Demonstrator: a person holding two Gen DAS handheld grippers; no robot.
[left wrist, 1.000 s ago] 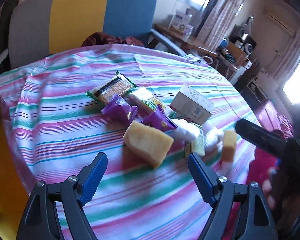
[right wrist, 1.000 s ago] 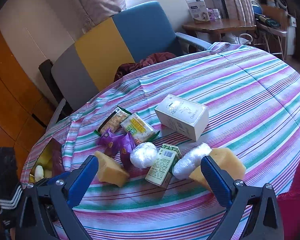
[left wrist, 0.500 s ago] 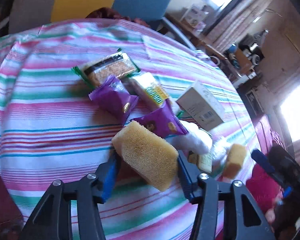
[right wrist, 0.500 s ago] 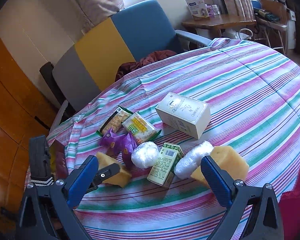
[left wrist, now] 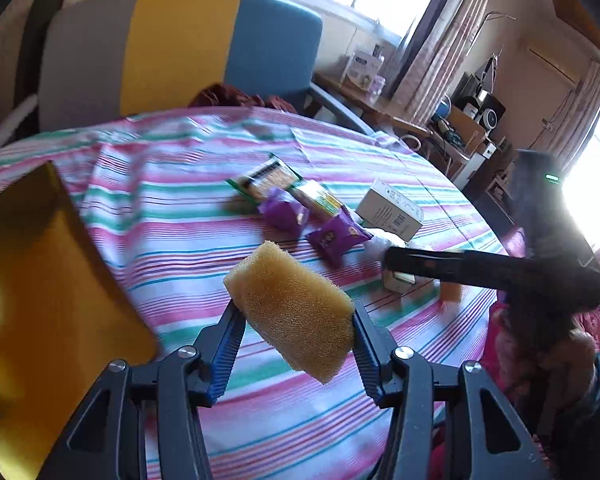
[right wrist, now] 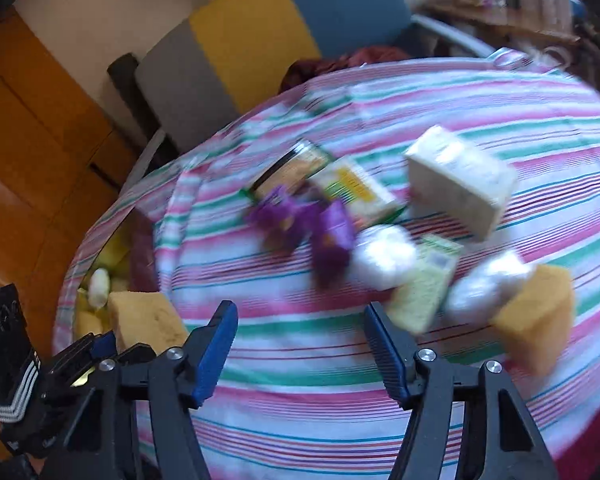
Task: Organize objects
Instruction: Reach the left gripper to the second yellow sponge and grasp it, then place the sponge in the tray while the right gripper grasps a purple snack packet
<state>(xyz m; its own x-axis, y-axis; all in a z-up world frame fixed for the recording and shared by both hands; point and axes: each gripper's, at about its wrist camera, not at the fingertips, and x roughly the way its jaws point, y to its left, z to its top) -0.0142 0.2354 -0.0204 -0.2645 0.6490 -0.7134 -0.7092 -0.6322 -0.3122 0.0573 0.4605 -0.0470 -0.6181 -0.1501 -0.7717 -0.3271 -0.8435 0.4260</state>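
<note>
My left gripper [left wrist: 296,320] is shut on a yellow sponge [left wrist: 290,312] and holds it in the air above the striped tablecloth [left wrist: 172,216]; the same sponge shows in the right wrist view [right wrist: 144,322] near a container of yellow and white items [right wrist: 100,284] at the table's left edge. My right gripper [right wrist: 300,332] is open and empty above the cloth. Ahead of it lie two purple packets [right wrist: 312,228], two snack packs [right wrist: 320,176], a white box [right wrist: 460,184], a green carton [right wrist: 428,280], two white wrapped balls [right wrist: 384,256] and a second sponge [right wrist: 536,316].
A grey, yellow and blue chair [left wrist: 172,48] stands behind the table. A yellow-orange surface [left wrist: 40,300] fills the left of the left wrist view. A desk with clutter [left wrist: 380,96] stands by the window. The right wrist view is motion blurred.
My left gripper closed on the sponge and lifted it off the cloth toward the left. My right gripper narrowed its opening and moved, blurring its view.
</note>
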